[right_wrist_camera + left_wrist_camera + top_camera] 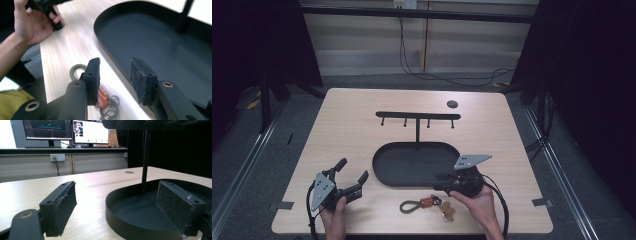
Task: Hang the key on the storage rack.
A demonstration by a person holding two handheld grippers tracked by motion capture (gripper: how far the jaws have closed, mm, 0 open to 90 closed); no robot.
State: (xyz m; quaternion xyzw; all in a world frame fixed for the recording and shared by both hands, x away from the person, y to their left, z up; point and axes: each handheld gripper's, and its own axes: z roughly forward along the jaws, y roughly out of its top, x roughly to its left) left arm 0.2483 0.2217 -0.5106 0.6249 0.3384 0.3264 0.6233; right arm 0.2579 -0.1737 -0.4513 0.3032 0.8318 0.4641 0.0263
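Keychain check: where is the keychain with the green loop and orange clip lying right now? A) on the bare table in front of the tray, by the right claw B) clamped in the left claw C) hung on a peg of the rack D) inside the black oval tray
A: the keychain lies flat on the table just outside the tray, beside the right claw, whose jaws are empty.

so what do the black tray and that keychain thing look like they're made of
Tray: probably thin sheet metal with a matte black coating, judging by its thin upright rim and dull, even surface. Keychain: an olive loop that looks like cord or rope, an orange-brown sleeve that might be leather or plastic, dark metal-looking rings, and a tan tag, perhaps leather.
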